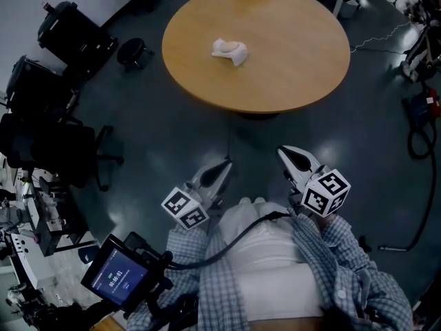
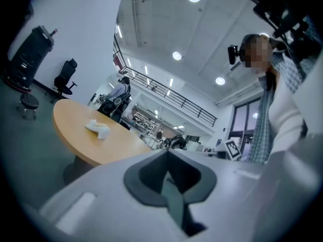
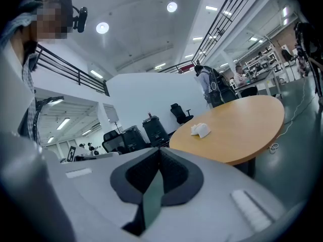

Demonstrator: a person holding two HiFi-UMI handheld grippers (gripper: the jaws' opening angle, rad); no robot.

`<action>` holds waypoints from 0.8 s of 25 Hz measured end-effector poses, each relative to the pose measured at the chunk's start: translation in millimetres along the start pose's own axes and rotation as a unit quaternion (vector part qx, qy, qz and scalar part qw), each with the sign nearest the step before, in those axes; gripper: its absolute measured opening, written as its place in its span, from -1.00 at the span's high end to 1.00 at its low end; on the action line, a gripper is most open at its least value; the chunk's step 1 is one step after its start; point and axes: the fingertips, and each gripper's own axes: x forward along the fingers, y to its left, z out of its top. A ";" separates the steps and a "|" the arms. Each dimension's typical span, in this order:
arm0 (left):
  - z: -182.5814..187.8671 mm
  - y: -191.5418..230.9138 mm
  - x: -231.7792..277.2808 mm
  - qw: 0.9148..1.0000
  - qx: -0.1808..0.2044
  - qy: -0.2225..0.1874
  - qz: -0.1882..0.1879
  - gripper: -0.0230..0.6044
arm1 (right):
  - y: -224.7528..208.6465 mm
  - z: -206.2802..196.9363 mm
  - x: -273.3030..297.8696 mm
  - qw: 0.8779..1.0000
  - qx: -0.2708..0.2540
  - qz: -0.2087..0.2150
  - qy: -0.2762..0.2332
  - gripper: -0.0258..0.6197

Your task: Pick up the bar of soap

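Soap (image 1: 229, 50) lies upper centre on tabletop (image 1: 296, 64), beyond reach. My left gripper (image 1: 222, 167) and right gripper (image 1: 288, 154) hang lower centre, both pressed together, empty; approach not yet begun.

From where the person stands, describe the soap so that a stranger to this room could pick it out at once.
Find the big round wooden table. The soap lies on its top, just left of the middle in the head view. It is a small white lump and the only thing on the table, while the chairs nearby are black.
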 end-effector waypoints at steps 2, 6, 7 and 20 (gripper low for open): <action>4.1 -0.3 1.7 1.000 0.002 -0.005 0.002 0.93 | 0.4 5.3 0.7 1.000 -0.001 0.002 -0.003 0.91; 15.8 1.1 12.6 1.000 0.004 -0.009 0.006 0.93 | -3.7 17.4 1.0 1.000 0.000 0.003 -0.004 0.91; 17.5 1.5 12.9 1.000 0.005 -0.010 0.006 0.93 | -3.6 17.9 0.5 1.000 0.001 0.002 -0.006 0.91; 24.0 -8.9 18.7 1.000 0.014 -0.006 -0.006 0.93 | -3.8 27.1 -26.6 0.999 0.010 -0.019 -0.032 0.91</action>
